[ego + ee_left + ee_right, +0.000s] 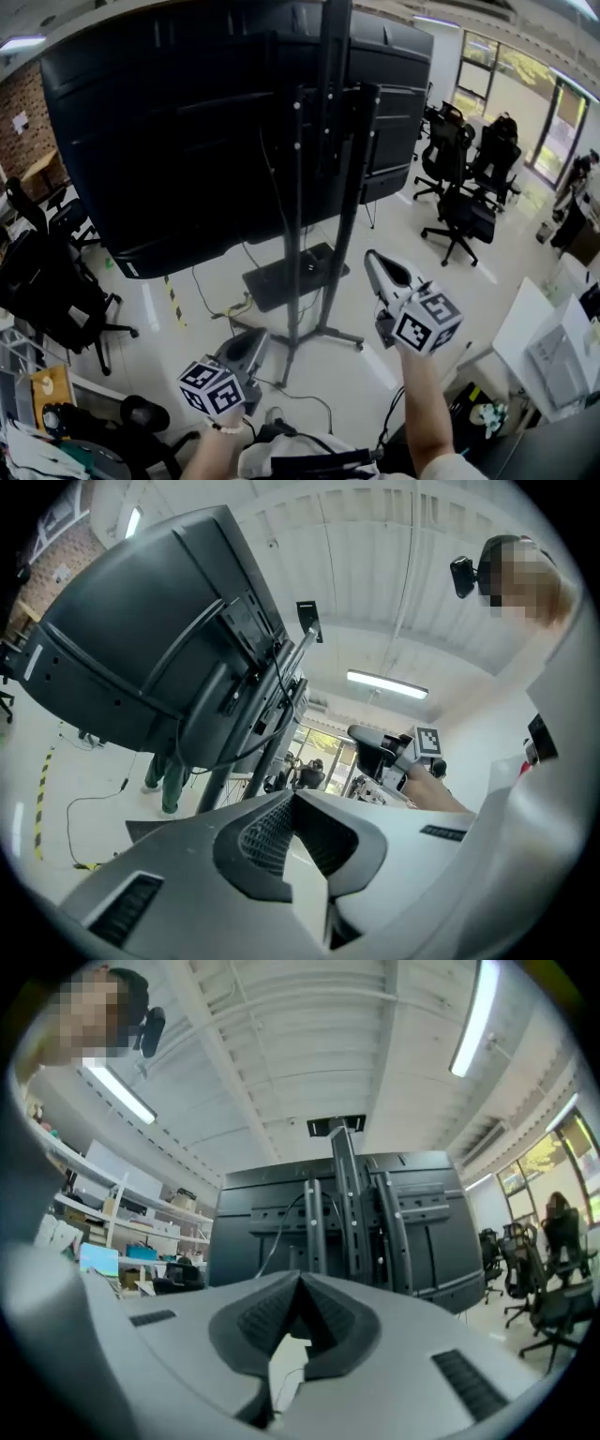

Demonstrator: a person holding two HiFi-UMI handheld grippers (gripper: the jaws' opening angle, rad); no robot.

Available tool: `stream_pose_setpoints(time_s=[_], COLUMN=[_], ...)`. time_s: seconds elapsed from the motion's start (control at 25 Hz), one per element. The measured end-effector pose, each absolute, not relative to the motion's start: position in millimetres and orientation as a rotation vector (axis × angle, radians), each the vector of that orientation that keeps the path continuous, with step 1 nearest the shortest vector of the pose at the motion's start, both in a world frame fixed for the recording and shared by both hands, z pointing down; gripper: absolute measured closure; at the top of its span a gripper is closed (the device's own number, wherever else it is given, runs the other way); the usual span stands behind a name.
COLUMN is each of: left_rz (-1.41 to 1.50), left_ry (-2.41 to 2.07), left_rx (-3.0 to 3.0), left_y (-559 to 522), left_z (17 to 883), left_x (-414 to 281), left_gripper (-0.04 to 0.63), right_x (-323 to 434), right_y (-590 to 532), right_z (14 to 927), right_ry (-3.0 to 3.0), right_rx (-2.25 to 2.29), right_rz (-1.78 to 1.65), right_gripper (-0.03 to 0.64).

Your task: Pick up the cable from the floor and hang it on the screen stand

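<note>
A big black screen [187, 122] hangs on a wheeled stand [298, 234], seen from behind. A thin black cable [314, 401] lies on the white floor near the stand's foot. Another dark cable [202, 747] loops down the screen's back; it also shows in the right gripper view as a cable [281, 1232] by the mounting rails. My left gripper [258, 336] is low at the left, short of the stand, shut and empty; its jaw tips [292, 794] meet. My right gripper [370, 255] is raised to the right of the stand pole, shut with nothing between its jaws [300, 1279].
Black office chairs [459, 216] stand at the right by the windows, and more chairs [66, 291] at the left. The stand's flat base plate [286, 277] and legs spread over the floor. Yellow-black tape [174, 300] marks the floor. Shelves [122, 1232] lie behind the screen.
</note>
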State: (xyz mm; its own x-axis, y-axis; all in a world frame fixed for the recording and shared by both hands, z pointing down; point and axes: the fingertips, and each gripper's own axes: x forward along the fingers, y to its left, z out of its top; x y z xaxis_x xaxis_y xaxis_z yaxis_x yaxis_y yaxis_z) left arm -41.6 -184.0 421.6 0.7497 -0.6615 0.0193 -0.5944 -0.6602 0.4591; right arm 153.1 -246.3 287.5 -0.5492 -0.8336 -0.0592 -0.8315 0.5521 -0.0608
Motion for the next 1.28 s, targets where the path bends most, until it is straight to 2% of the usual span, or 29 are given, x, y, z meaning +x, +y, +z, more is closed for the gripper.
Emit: stream_pose_setpoints(time_s=[0.28, 0.56, 1.28], left_rz=[-0.106, -0.016, 0.006], left_ry=[-1.103, -1.259, -1.115], left_rx=[2.477, 2.409, 2.513], left_y=[-82.0, 9.1, 99.9], left_z=[448.9, 471.3, 463.5], left_x=[-3.7, -6.2, -24.6], left_gripper=[0.592, 0.592, 0.592], right_x=[173.5, 147.4, 91.6], right_y=[-119.1, -11.4, 116.5], right_z=[409.7, 489.1, 484.2], right_ry=[2.678, 2.658, 2.703], right_rx=[-1.345, -1.247, -1.462], right_rz=[-0.493, -0.806, -0.734], right_gripper=[0.611, 0.611, 0.611])
